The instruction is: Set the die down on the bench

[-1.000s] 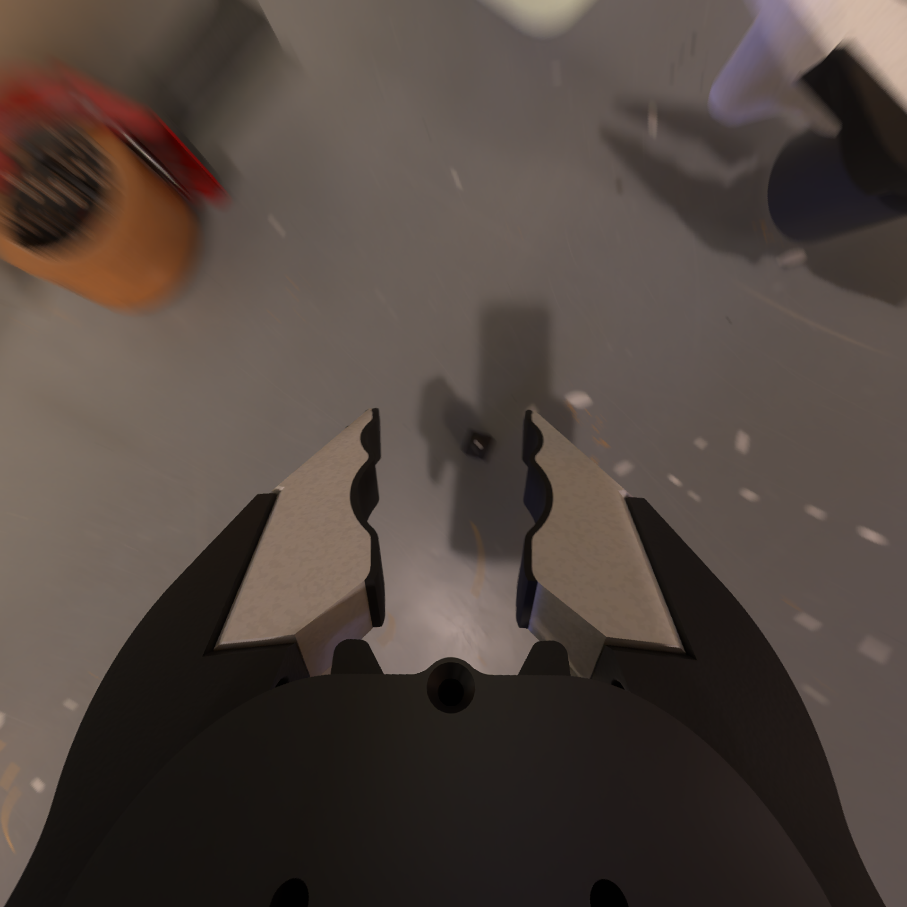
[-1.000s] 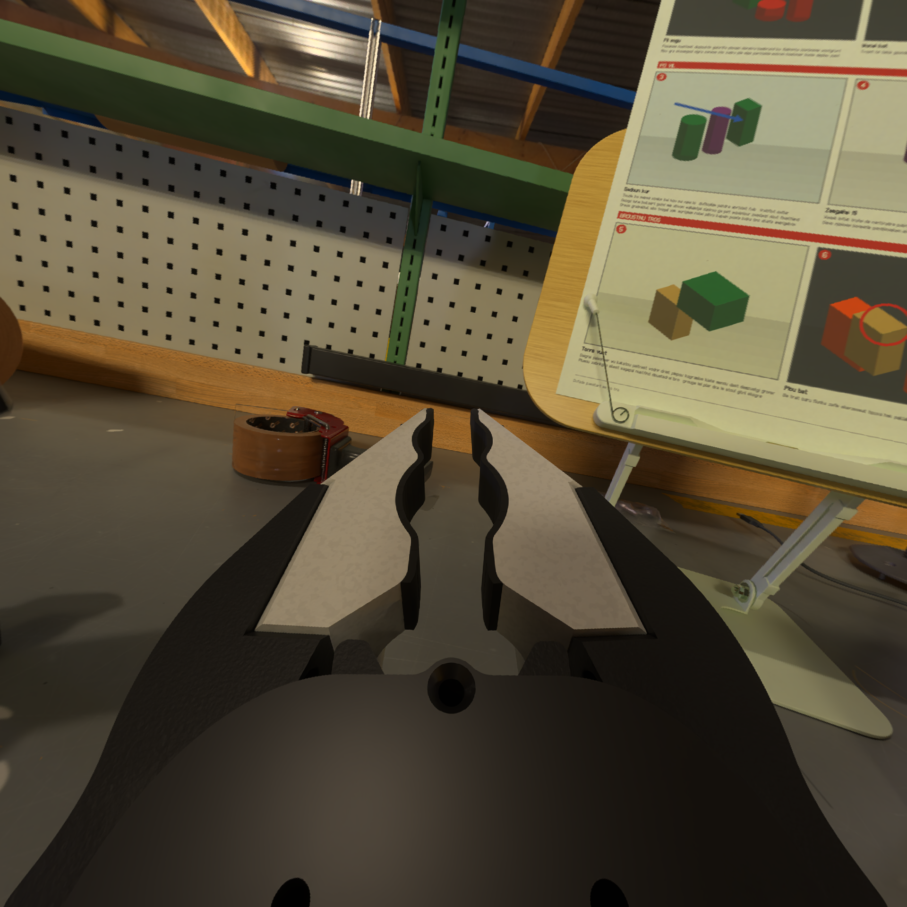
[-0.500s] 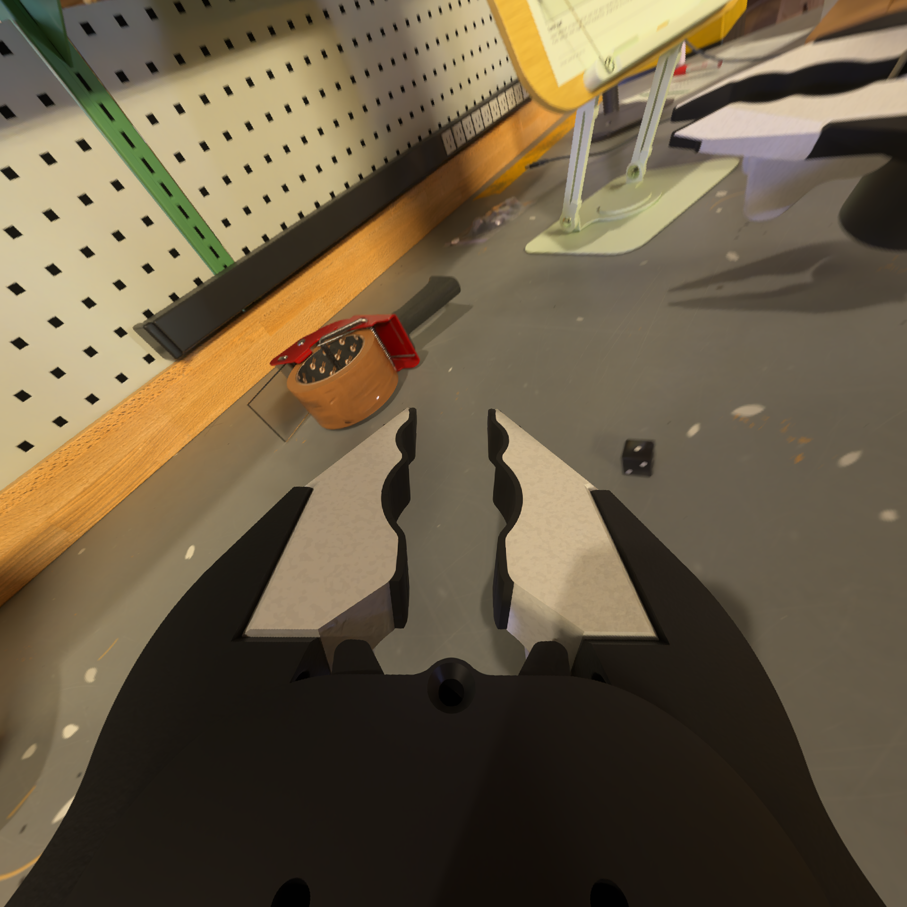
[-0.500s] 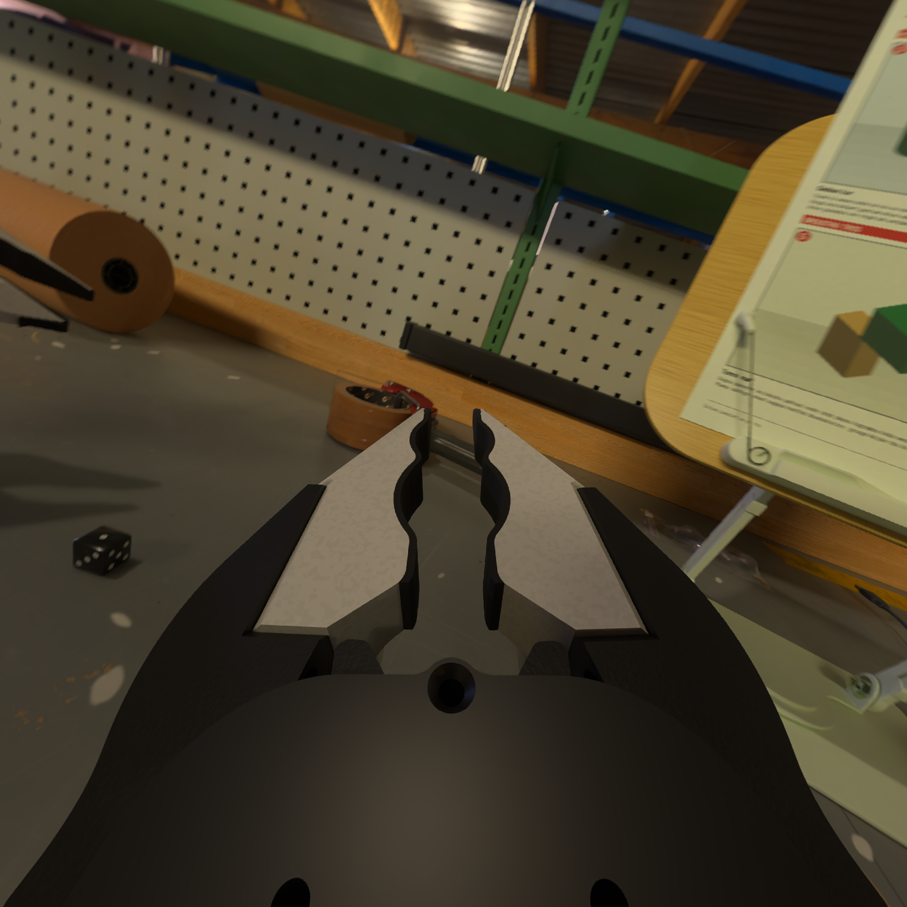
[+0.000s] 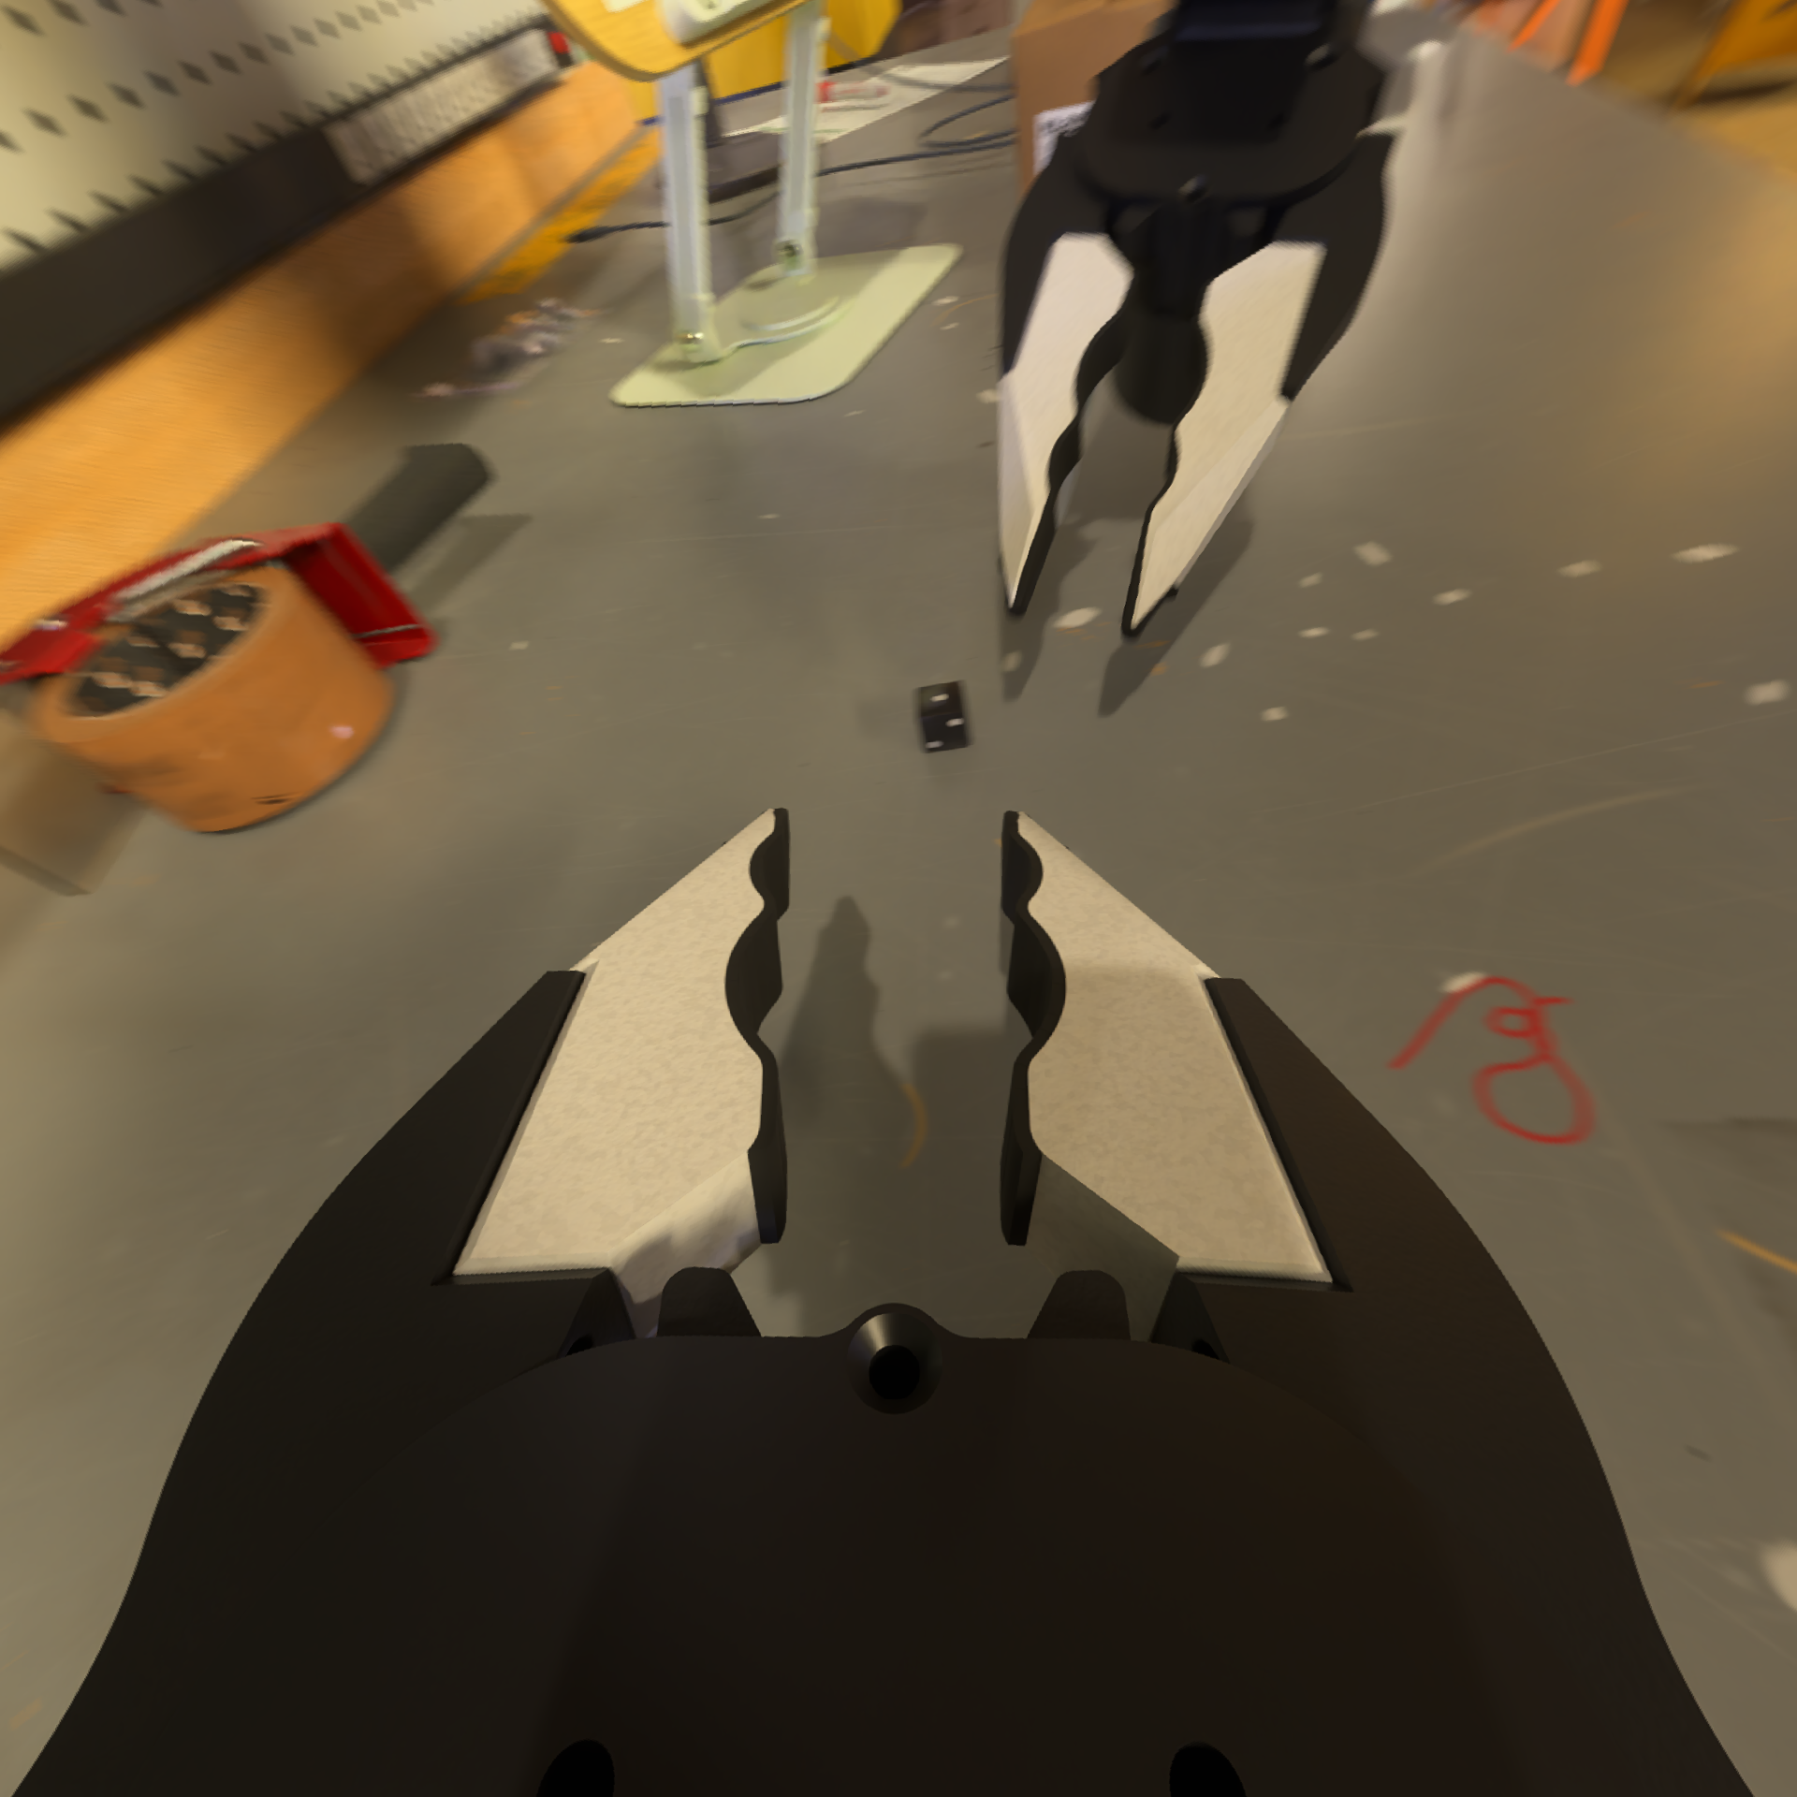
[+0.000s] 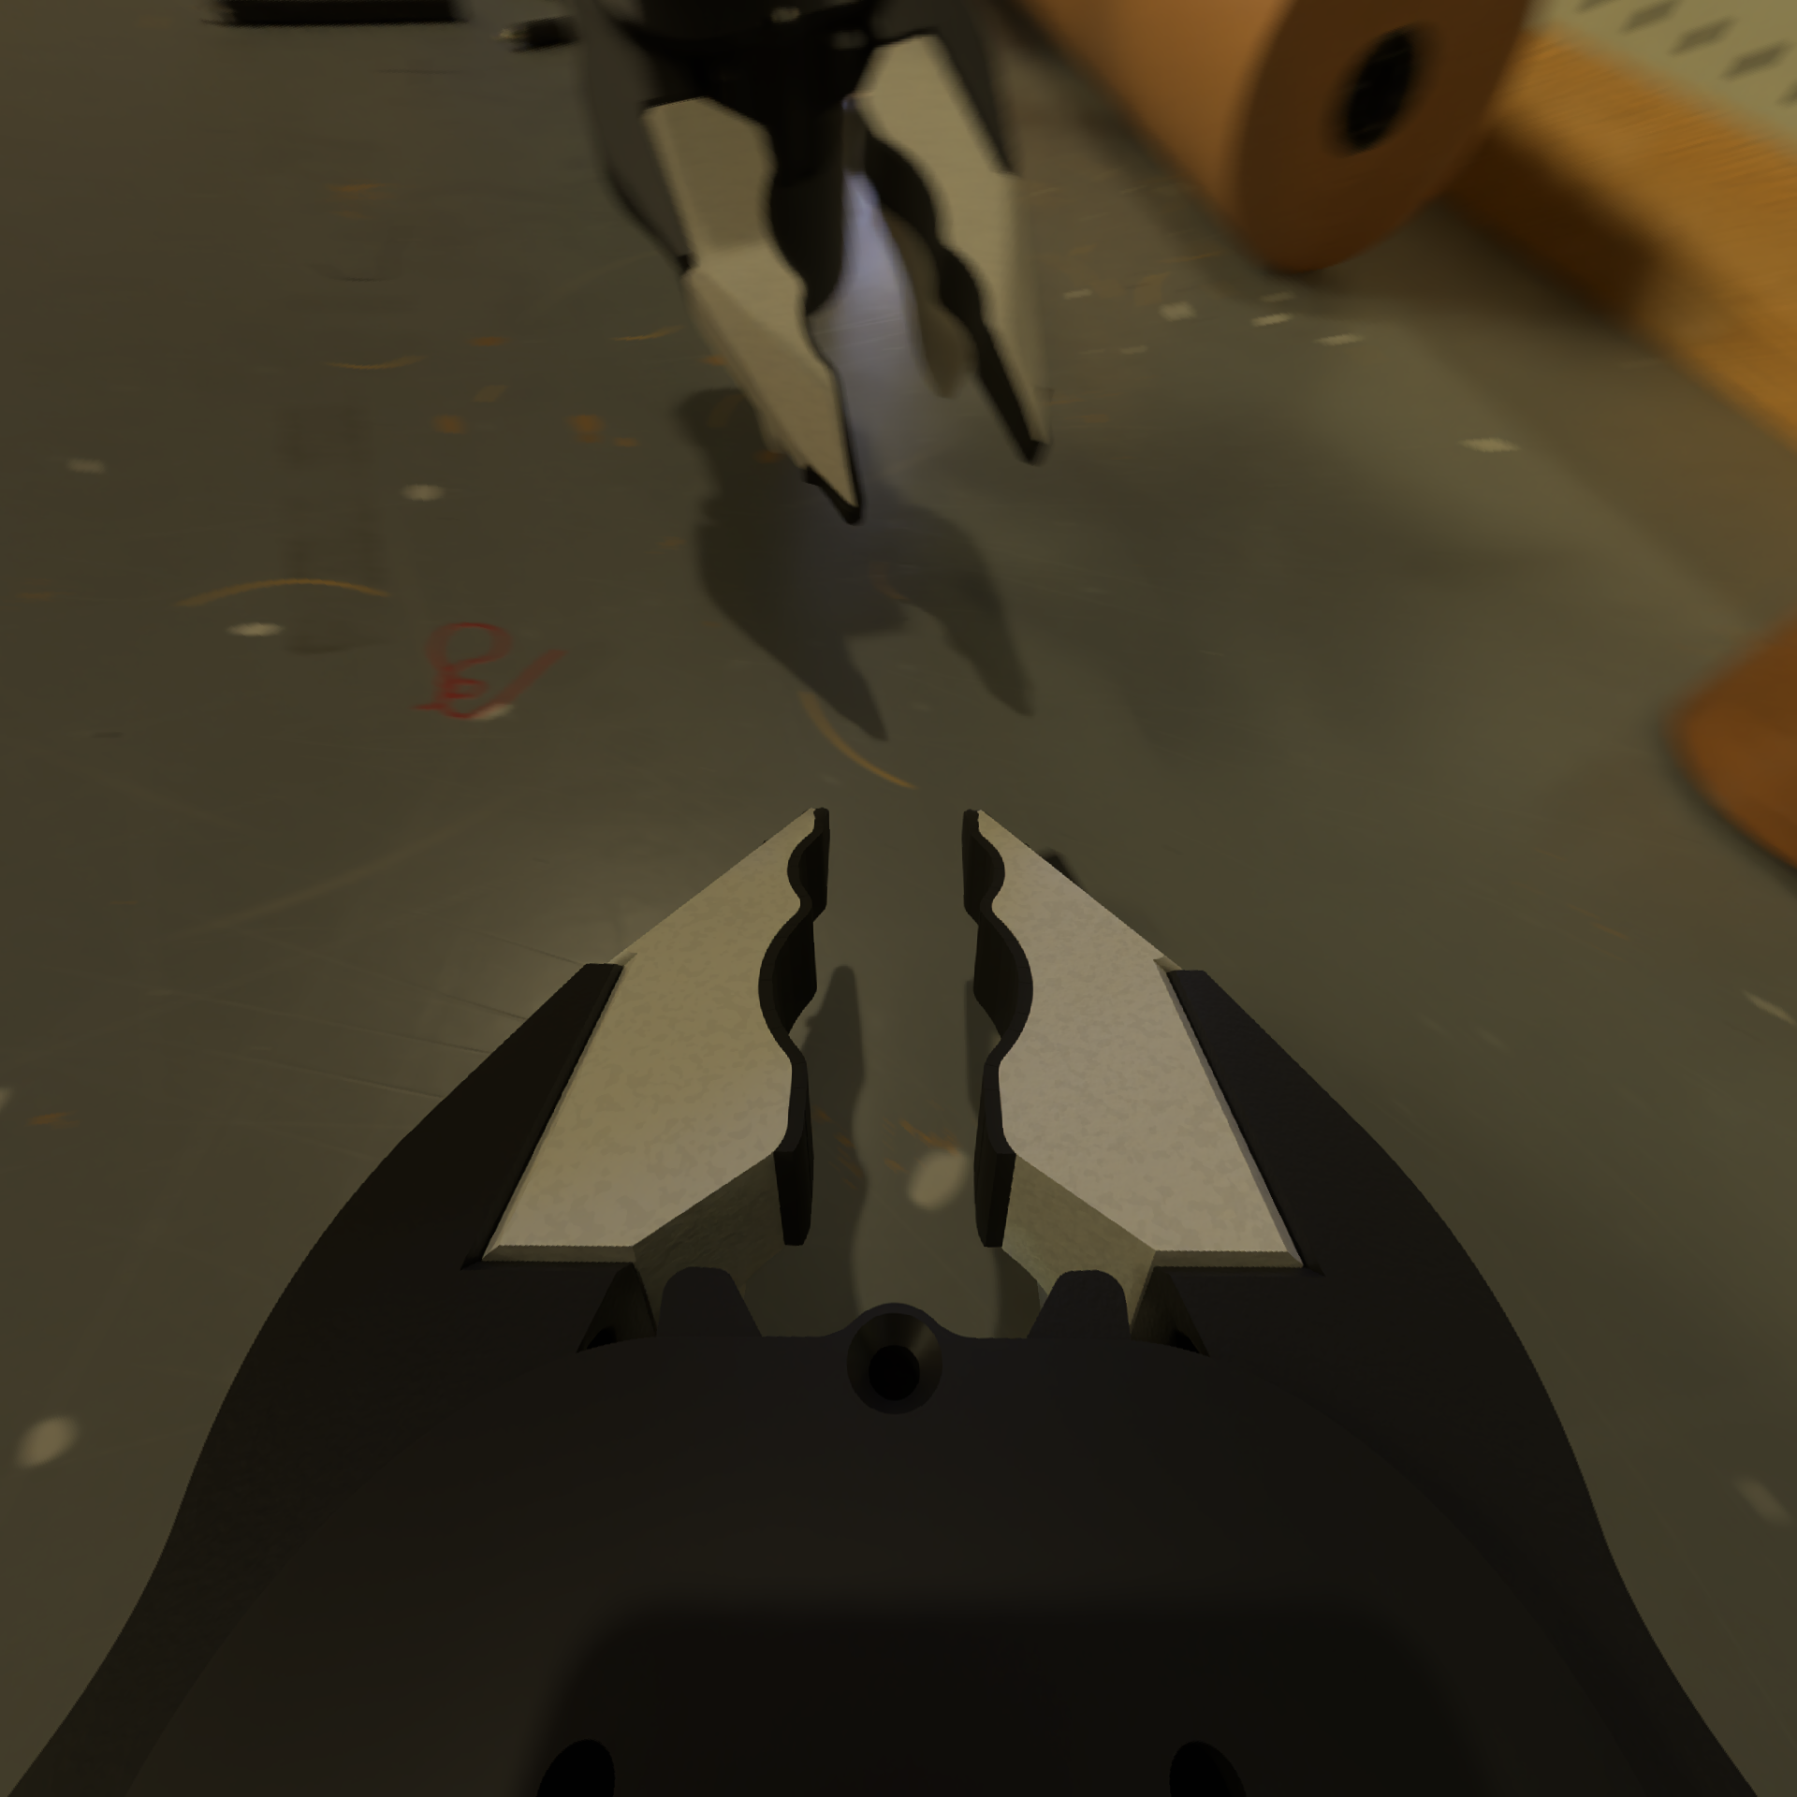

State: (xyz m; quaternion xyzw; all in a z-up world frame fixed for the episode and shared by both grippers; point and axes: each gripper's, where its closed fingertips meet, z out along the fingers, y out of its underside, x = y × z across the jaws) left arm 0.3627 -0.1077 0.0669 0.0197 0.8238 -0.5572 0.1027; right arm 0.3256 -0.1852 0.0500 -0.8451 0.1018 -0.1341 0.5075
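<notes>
A small black die with white pips rests on the grey bench. It lies just ahead of my left gripper, which is open and empty. My right gripper points back toward the left one from the far side of the die, tips close above the bench, open and empty. In the right wrist view my right gripper is open with a narrow gap, and the left gripper faces it. The die does not show in that view.
A brown tape roll in a red dispenser stands to the left, with a black bar behind it. A document stand's base sits at the back. A brown paper roll lies by the wall. A red scribble marks the bench.
Both views have swung round so the grippers now face each other across the die. The left gripper's jaws stand wider than half a second ago. The die has stayed on the bench.
</notes>
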